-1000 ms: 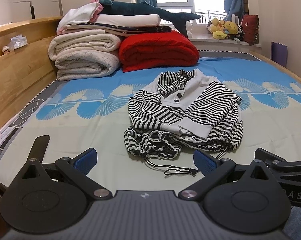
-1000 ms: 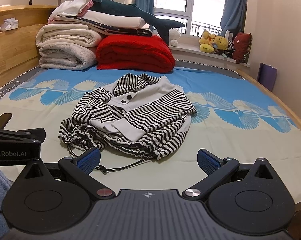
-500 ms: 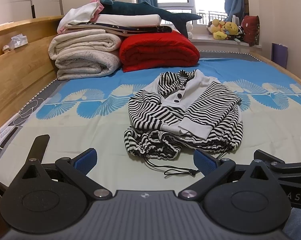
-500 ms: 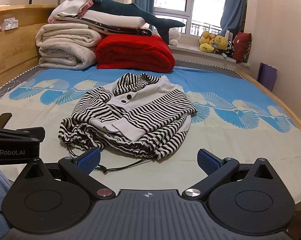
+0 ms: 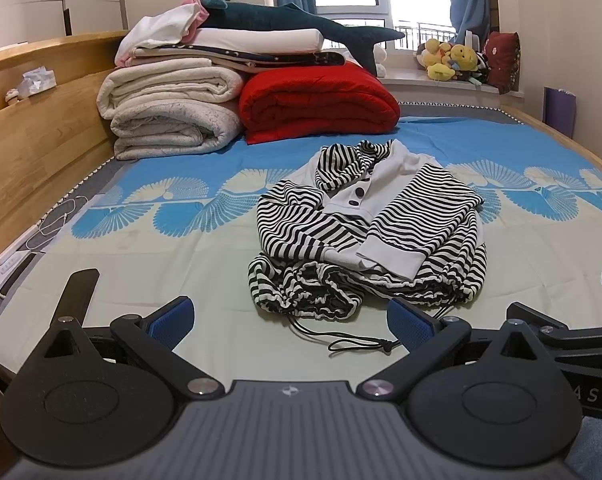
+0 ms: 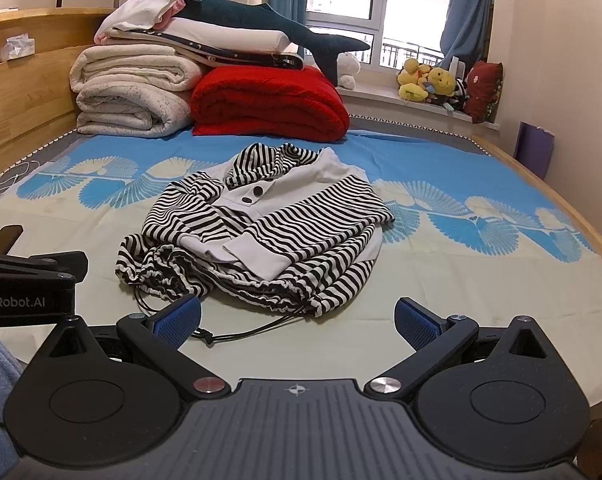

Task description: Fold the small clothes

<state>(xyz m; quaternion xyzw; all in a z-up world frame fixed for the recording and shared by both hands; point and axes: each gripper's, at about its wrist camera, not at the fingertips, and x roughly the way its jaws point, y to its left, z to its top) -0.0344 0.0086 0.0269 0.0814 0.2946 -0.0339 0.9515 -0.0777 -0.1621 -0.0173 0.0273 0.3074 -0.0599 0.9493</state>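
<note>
A black-and-white striped hooded top (image 5: 365, 232) lies on the bed sheet (image 5: 141, 264), sleeves folded across its front, hem bunched toward me; it also shows in the right wrist view (image 6: 261, 232). Its black drawstring (image 5: 361, 342) trails off the hem toward me. My left gripper (image 5: 291, 322) is open and empty, just short of the hem. My right gripper (image 6: 297, 320) is open and empty, just short of the hem's right part. The left gripper's body shows at the left edge of the right wrist view (image 6: 25, 288).
Folded white blankets (image 5: 169, 112), a red blanket (image 5: 317, 100) and a plush shark (image 5: 301, 24) are stacked at the bed's far end. A wooden rail (image 5: 33, 152) runs along the left, with cables (image 5: 41, 228). Plush toys (image 6: 433, 80) sit on the windowsill.
</note>
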